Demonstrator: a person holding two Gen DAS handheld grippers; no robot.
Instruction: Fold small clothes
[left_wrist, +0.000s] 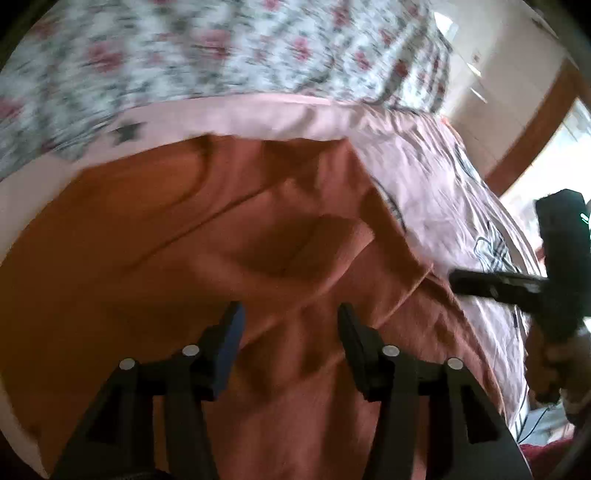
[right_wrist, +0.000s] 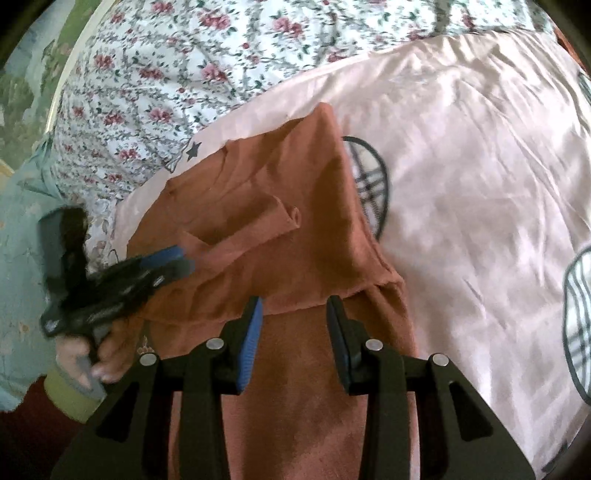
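The biggest thing I see is the pink sheet (right_wrist: 461, 155), shiny and wrinkled, printed with grey plaid ovals and a small dark star near its far edge. Beyond that edge lies a floral cover (right_wrist: 159, 66), white with red roses and green leaves, reaching across the top of both views. No box, basket or other holder shows in either view; the sheet alone bears the work.

On the sheet lies the rust-orange garment (right_wrist: 288, 206), the piece I am folding. It is rumpled, with one part turned back over the rest so that a hem runs across just ahead of my right fingers, and a peak of cloth points toward the floral cover. From the left wrist it fills the lower frame, creased and somewhat blurred.

My left gripper (right_wrist: 186, 260) sits at the garment's left edge, its blue pads apart, with a fold of orange cloth at the tips; I cannot tell whether the pads touch it. From its own camera the jaws stand apart above the fabric, nothing pinched.

My right gripper (right_wrist: 295, 310) hovers over the near part of the garment, jaws partly open, pads gripping nothing.

A hand (right_wrist: 99, 354) with a yellow-green cuff holds the left tool's handle.
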